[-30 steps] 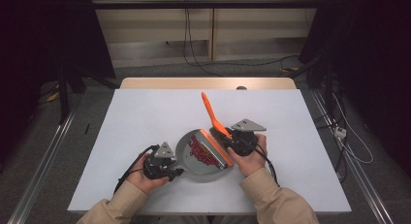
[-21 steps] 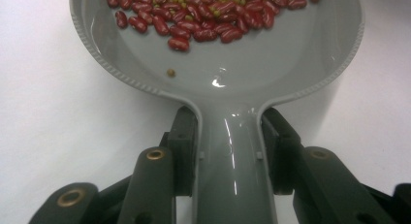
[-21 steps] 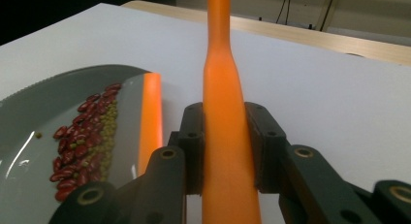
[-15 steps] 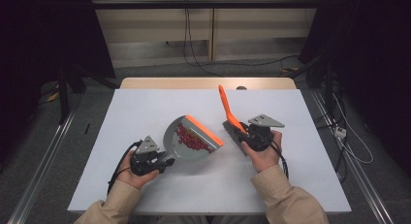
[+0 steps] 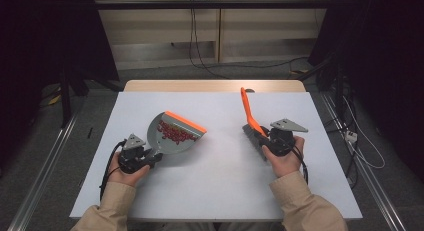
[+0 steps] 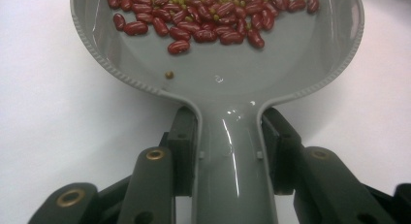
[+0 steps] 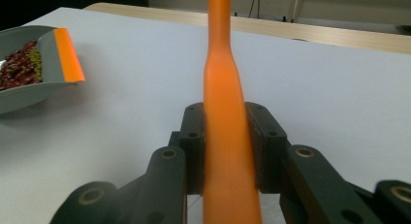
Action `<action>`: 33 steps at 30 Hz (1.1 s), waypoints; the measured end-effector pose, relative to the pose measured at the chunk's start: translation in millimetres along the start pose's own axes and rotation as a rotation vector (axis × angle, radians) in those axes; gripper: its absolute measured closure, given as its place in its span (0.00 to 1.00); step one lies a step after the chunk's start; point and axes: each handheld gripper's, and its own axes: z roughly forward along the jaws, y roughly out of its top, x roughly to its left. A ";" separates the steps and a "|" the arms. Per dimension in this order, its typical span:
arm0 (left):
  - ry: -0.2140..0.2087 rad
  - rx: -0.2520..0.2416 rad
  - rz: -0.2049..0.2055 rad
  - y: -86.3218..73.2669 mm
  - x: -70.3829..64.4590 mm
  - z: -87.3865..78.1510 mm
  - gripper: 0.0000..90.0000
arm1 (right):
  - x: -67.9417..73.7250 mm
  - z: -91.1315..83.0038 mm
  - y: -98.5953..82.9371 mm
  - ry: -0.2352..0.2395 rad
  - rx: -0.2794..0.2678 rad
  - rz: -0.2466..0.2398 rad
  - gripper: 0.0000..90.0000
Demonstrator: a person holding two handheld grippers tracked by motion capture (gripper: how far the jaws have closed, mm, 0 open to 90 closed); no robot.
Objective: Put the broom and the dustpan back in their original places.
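Where the high view looks down on the white tabletop, the grey dustpan with red beans is seen left of centre, its handle held by the left tongs at lower left. The orange brush is held right of centre by the right tongs.

In the left gripper view, the dustpan handle is clamped between both jaws at the lower centre, beans lying across the top.

In the right gripper view, the brush handle is gripped at centre; the dustpan is seen at upper left.
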 end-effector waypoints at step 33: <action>0.159 0.060 -0.162 -11.1 33.4 1.3 0.70 | -62.0 -22.3 -14.5 -0.200 0.010 0.024 0.79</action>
